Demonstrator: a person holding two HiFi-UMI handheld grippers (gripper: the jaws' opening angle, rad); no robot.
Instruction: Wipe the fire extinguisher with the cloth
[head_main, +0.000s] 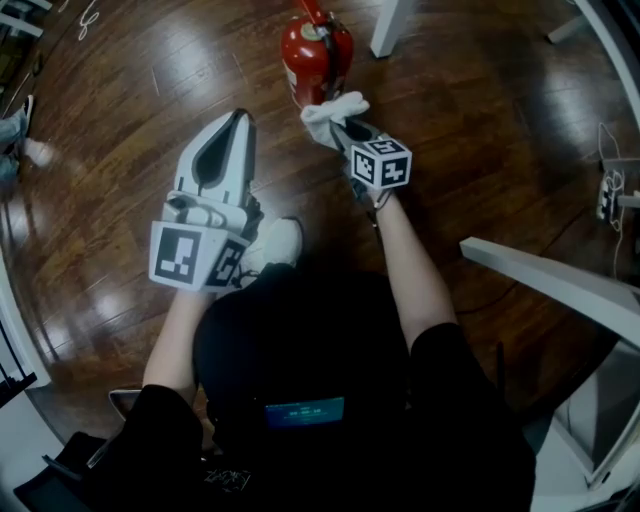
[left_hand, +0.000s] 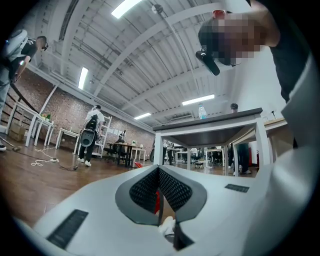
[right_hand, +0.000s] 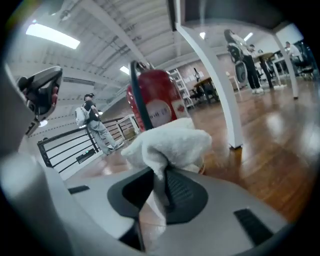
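White cloth (right_hand: 167, 142) is clamped between the jaws of the right gripper (right_hand: 159, 181), with a soft wad bulging ahead of the tips and a tail trailing back between them. Just beyond the wad, the red extinguisher (right_hand: 154, 102) is seen upright on the wood floor (head_main: 480, 120); whether the cloth touches it cannot be told. The cloth is judged light, limp and easily squashed, so the pinch on its fold should serve for rubbing. The extinguisher is judged heavy and rigid, its painted shell probably slick, and it could be rocked if pushed high up. It would best be steadied at the neck or handle. The left gripper (head_main: 240, 120) is held nearby to the left, its jaws drawn together on nothing.
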